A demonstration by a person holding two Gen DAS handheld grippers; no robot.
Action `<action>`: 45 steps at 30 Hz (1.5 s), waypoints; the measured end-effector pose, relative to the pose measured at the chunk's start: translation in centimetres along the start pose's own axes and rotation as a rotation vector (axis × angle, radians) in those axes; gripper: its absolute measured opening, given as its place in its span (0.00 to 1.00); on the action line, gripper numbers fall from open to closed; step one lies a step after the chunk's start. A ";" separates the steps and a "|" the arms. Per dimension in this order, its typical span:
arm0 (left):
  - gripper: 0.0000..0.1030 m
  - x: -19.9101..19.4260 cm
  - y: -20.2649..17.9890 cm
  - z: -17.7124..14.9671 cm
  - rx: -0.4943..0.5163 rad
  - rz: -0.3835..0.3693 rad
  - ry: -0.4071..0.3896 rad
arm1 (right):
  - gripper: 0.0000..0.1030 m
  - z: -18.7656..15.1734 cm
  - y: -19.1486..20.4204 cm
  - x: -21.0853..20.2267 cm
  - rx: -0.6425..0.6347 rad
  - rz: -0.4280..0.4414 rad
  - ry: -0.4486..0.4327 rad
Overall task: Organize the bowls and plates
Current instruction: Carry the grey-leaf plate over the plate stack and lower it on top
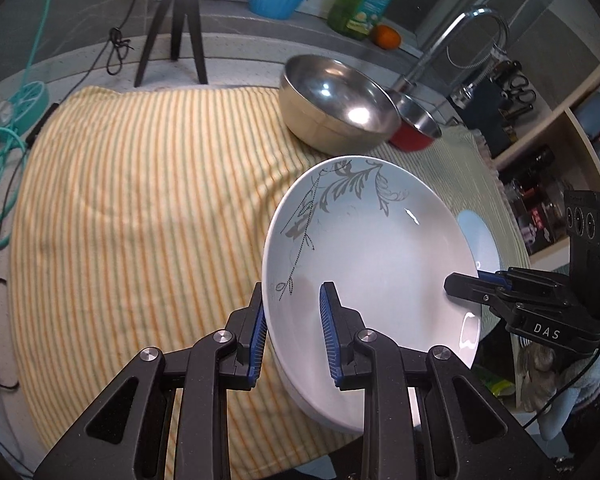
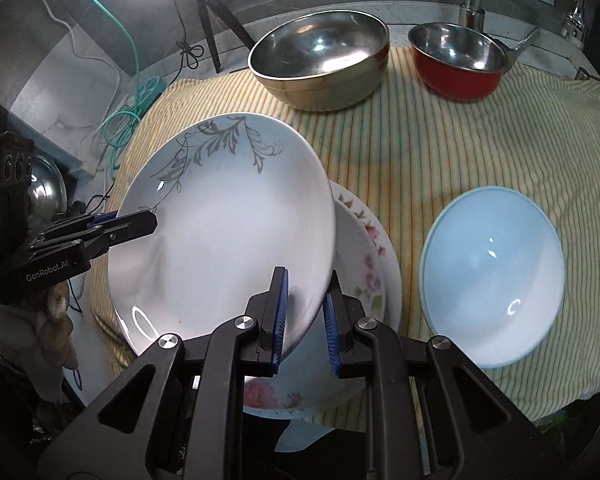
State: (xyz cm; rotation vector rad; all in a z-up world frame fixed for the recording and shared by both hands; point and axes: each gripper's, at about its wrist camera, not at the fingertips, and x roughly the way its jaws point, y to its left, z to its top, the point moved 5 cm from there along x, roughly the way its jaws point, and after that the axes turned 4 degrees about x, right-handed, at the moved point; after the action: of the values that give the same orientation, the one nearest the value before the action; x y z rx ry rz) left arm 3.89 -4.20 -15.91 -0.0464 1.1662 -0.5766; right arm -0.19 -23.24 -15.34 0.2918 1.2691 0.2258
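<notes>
The white plate with the grey leaf pattern (image 2: 224, 216) is held off the striped cloth (image 2: 440, 152), tilted, with both grippers clamped on its rim. The left gripper (image 1: 293, 334) grasps one edge, its blue-padded fingers (image 1: 327, 312) pinching the rim from inside and outside. The right gripper (image 2: 305, 312) grasps the opposite edge the same way, one finger over the plate's face and the other beneath it.

Directly under the right fingers and partly hidden by the held plate lies a floral plate (image 2: 364, 264) with pink flowers, flat on the cloth. To the right of those fingers, just beside the floral plate, sits a pale blue bowl (image 2: 492, 276). Beyond the fingers, near the far edge of the cloth, stand a large steel bowl (image 2: 320, 60) and, to its right, a small red pot (image 2: 456, 60) with a steel inside. The cloth covers the table (image 1: 228, 44), where a black tripod (image 1: 176, 32) stands behind it.
</notes>
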 end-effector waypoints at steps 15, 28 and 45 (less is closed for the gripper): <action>0.23 1.7 -2.6 -2.5 0.043 0.002 0.058 | 0.17 -2.8 -2.3 0.2 0.029 -0.041 0.016; 0.23 2.0 -3.3 -2.9 0.067 0.029 0.069 | 0.18 -3.2 -1.8 0.3 -0.028 -0.096 0.010; 0.23 2.3 -3.5 -2.4 0.113 0.102 0.060 | 0.22 -3.7 -1.4 1.1 -0.098 -0.175 0.000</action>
State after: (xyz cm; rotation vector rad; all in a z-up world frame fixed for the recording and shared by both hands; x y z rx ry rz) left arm 0.98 -7.60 -17.70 0.1273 1.1851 -0.5554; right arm -3.39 -23.85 -17.83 0.0961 1.2718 0.1381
